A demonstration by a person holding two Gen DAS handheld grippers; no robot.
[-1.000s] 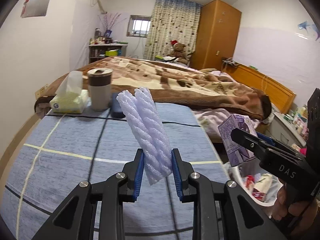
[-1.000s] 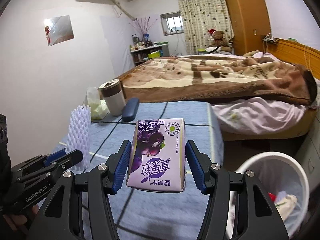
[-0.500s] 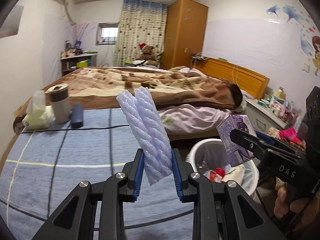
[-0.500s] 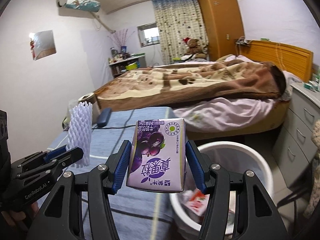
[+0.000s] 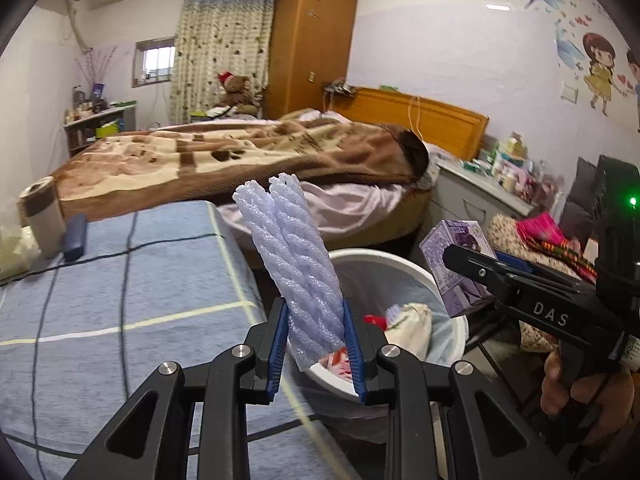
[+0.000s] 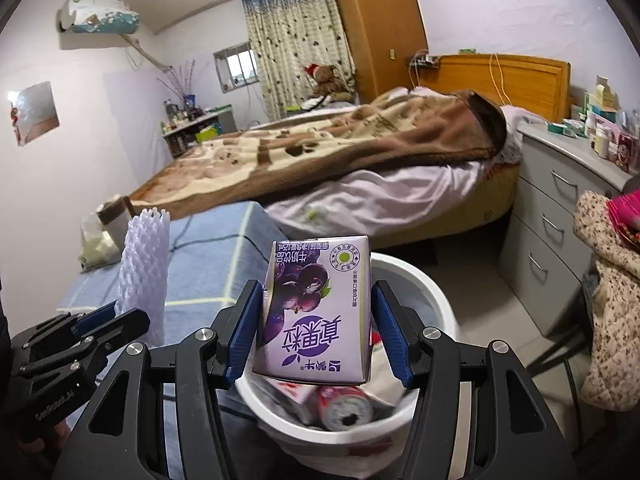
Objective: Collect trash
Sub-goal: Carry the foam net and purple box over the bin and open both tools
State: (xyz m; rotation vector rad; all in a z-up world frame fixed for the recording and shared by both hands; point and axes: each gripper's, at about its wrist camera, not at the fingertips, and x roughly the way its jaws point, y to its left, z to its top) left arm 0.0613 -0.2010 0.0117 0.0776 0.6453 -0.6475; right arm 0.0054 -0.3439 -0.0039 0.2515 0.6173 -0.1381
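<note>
Item: my left tool [image 5: 316, 344], clenched on a white foam fruit net [image 5: 294, 264]. The net stands up between the blue pads [image 5: 277, 340], tilted a little to the left, its lower end over the near rim of the white trash bin [image 5: 404, 264].

Item: my right tool [image 6: 314, 336], clenched on a purple grape milk carton [image 6: 316, 312], print upside down, held above the bin [image 6: 432, 300].

Left wrist view only: the carton [image 5: 456, 264] seen from the side, over the bin's far-right rim, with my right tool [image 5: 480, 266] in profile and my right hand [image 5: 580, 396] on its grip. Inside the bin, a pale cloth pouch [image 5: 412, 328] and red-and-white wrappers. On the blue checked surface [image 5: 120, 288] at far left, a brown-topped cup [image 5: 42, 216], a dark blue case [image 5: 75, 236] just beside it and a tissue pack [image 5: 12, 246] at the edge. Cartoon wall stickers [image 5: 600, 68] at upper right.

Right wrist view only: a red can [image 6: 346, 408] lying in the bin under the carton, top end facing the camera. My left tool [image 6: 100, 328] at lower left with the net [image 6: 144, 272] rising from it over the surface [image 6: 208, 264]. An air conditioner [image 6: 100, 14] high on the wall; grey drawers [image 6: 560, 224] at right.

Both views: the bin stands on the floor just beside the surface; a bed with a brown blanket [image 5: 224, 156] lies beyond.
</note>
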